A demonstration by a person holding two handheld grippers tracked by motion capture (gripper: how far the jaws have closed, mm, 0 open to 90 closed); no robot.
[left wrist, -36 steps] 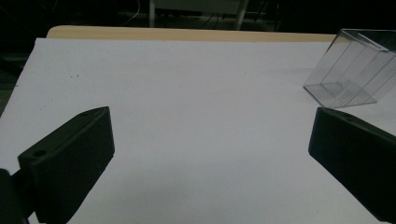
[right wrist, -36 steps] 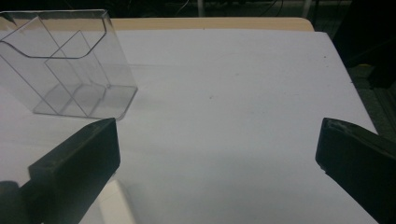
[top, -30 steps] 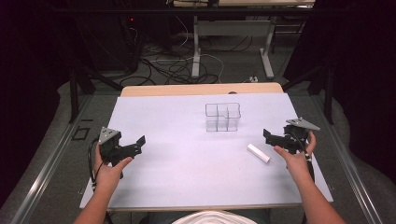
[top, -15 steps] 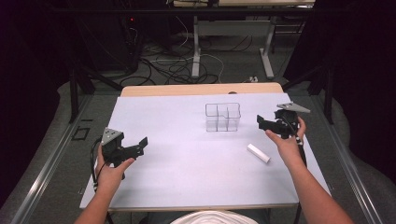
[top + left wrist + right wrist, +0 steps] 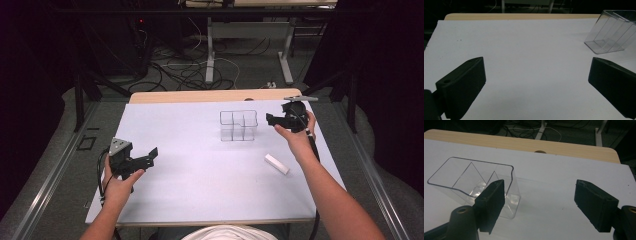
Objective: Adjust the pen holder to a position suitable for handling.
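- High view gives us the desk first: a wooden top under a large white sheet, with bare wood showing along the far edge. We read the sheet as smooth, so light things would slide on it easily.
- Next in size is the clear divided box, standing upright toward the far edge, right of the middle. It looks like thin, stiff plastic, light, slick and likely to crack if squeezed hard. We would take it by one outer wall near the rim, or pinch an inner divider, with gentle pressure.
- Our right gripper hovers just beside the box's right side, jaws spread wide and holding nothing. In the right gripper view the box sits behind the left jaw, not between the two.
- Our left gripper is near the left edge of the desk, well apart from the box, also wide open and empty.
- Smallest is the white block, lying flat near the right edge, closer to us than the box. It looks rigid and light; we would grip it across its short sides.
- We can read no brand, label or writing anywhere.
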